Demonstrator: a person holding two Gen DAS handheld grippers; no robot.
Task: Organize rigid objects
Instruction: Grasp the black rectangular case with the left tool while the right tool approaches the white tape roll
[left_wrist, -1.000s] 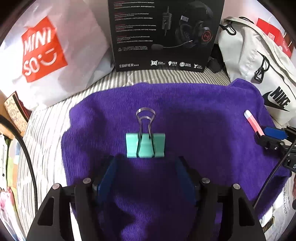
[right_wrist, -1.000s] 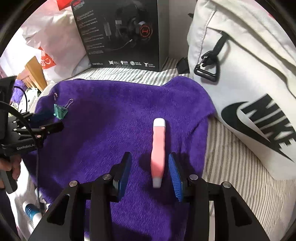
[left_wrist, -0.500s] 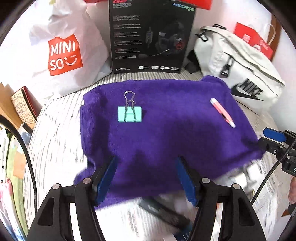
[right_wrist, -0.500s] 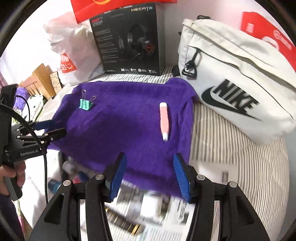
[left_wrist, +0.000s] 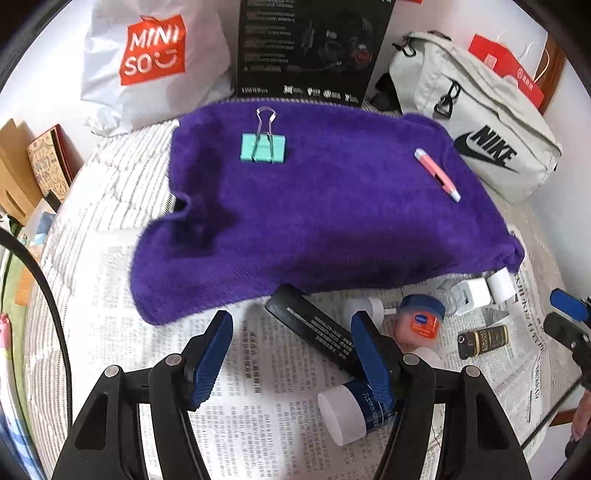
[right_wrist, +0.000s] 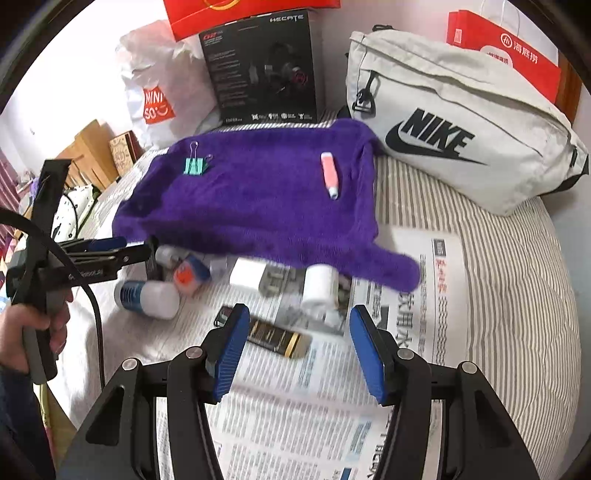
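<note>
A teal binder clip (left_wrist: 263, 147) (right_wrist: 195, 166) and a pink utility knife (left_wrist: 437, 175) (right_wrist: 330, 175) lie apart on the purple towel (left_wrist: 332, 221) (right_wrist: 258, 206). In front of the towel, loose items sit on newspaper (left_wrist: 258, 369): a black tube (left_wrist: 314, 328), a blue-lidded jar (left_wrist: 419, 321), a gold-labelled dark bottle (left_wrist: 482, 339) (right_wrist: 277, 338), a white adapter (left_wrist: 472, 295) and a white-capped blue bottle (left_wrist: 351, 410). My left gripper (left_wrist: 291, 325) hangs open above the black tube. My right gripper (right_wrist: 300, 317) is open over the dark bottle, touching nothing.
A white Miniso bag (left_wrist: 147, 62), a black headset box (left_wrist: 310, 48), a grey Nike bag (left_wrist: 476, 129) and a red paper bag (right_wrist: 506, 55) line the back. Striped bedding (right_wrist: 498, 295) lies to the right. A person's hand (right_wrist: 22, 332) holds the left gripper's handle.
Both grippers have drawn back from the towel toward the near side. The pink knife left the right jaws, which widened. The newspaper with loose items came into view.
</note>
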